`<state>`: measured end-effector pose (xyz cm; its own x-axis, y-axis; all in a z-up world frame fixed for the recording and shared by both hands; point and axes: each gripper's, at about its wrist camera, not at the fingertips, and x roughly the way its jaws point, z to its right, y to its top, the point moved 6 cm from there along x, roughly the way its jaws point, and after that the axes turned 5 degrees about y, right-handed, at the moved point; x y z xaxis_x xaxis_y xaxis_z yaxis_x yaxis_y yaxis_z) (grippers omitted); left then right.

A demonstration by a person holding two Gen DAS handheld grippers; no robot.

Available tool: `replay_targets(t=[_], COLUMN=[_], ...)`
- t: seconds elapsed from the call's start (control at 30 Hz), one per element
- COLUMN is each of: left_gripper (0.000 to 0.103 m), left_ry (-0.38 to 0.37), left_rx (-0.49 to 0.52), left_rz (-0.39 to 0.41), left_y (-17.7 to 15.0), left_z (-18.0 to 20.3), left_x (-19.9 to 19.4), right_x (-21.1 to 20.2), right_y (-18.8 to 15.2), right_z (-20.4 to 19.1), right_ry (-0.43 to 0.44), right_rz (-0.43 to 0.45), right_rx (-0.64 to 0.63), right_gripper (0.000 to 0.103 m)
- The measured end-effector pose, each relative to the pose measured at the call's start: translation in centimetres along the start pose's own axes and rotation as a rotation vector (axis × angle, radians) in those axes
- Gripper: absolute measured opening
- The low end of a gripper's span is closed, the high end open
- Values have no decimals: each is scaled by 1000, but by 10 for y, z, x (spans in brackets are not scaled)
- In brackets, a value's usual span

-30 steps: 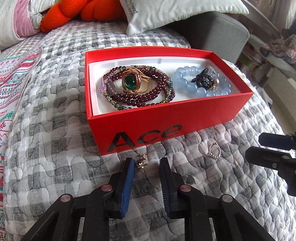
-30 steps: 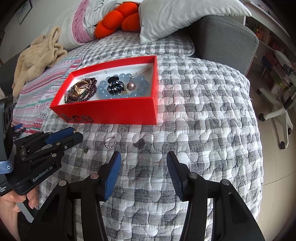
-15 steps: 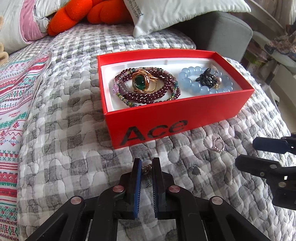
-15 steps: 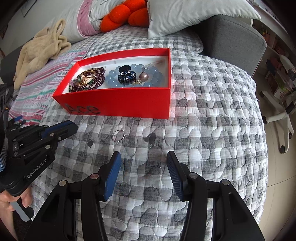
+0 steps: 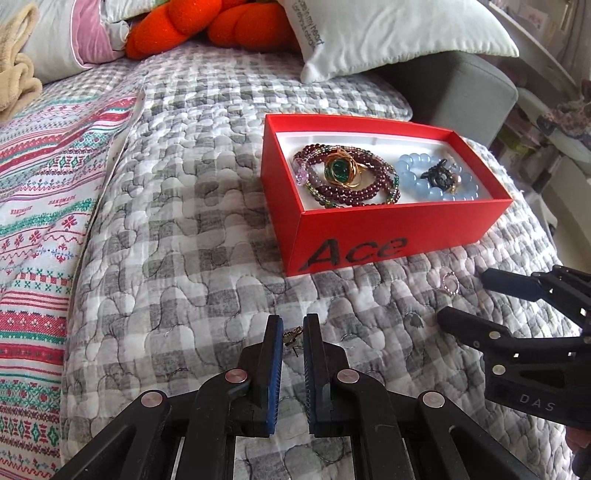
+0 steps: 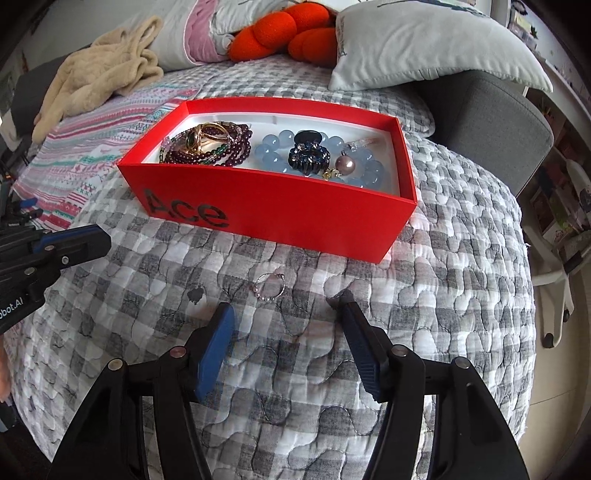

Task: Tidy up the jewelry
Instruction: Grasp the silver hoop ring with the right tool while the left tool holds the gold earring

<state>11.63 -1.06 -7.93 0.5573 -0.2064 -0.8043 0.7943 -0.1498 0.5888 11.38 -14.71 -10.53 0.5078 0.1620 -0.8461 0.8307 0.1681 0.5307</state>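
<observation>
A red box (image 5: 369,236) marked "Ace" sits on the checked quilt and shows in the right wrist view too (image 6: 280,210). It holds dark red bead bracelets with a green-stone gold ring (image 5: 340,171), a pale blue bead bracelet (image 5: 417,173) and a dark hair claw (image 6: 308,155). My left gripper (image 5: 293,334) is shut on a small gold earring (image 5: 291,336), held just above the quilt. My right gripper (image 6: 286,319) is open and low over the quilt, with a thin beaded ring (image 6: 269,287) lying just ahead of its fingertips; that ring also shows in the left wrist view (image 5: 449,283).
White pillow (image 6: 424,48), orange knot cushion (image 6: 291,33) and beige blanket (image 6: 99,74) lie at the bed's head. A striped blanket (image 5: 44,206) covers the left side. A grey headboard block (image 6: 487,118) stands behind the box. The bed edge drops off at right.
My left gripper closed on the earring and pulled back left, away from the box. My right gripper moved in toward the beaded ring and the box.
</observation>
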Motion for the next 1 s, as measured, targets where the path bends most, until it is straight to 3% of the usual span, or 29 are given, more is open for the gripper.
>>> replay_targets(t=[0.2,0.27,0.5,1.0], left_gripper=[5,5,5,5], left_ry=[-3,-3,0,-14], left_rx=[2,4,7,-18], left_rz=[-1,0,-6,8], left_y=[0,0,-1,4], left_z=[0,1,2,-2], left_x=[-2,-3,-2,-8], right_x=[2,2,3,-2], right_y=[6,8,10,10], right_z=[-3,-6,-13,-13], right_ry=[-1,13,38,48], right_rz=[25,31,31,20], right_rx=[-39,-59,-99,-86], right_gripper=[53,40,22,17])
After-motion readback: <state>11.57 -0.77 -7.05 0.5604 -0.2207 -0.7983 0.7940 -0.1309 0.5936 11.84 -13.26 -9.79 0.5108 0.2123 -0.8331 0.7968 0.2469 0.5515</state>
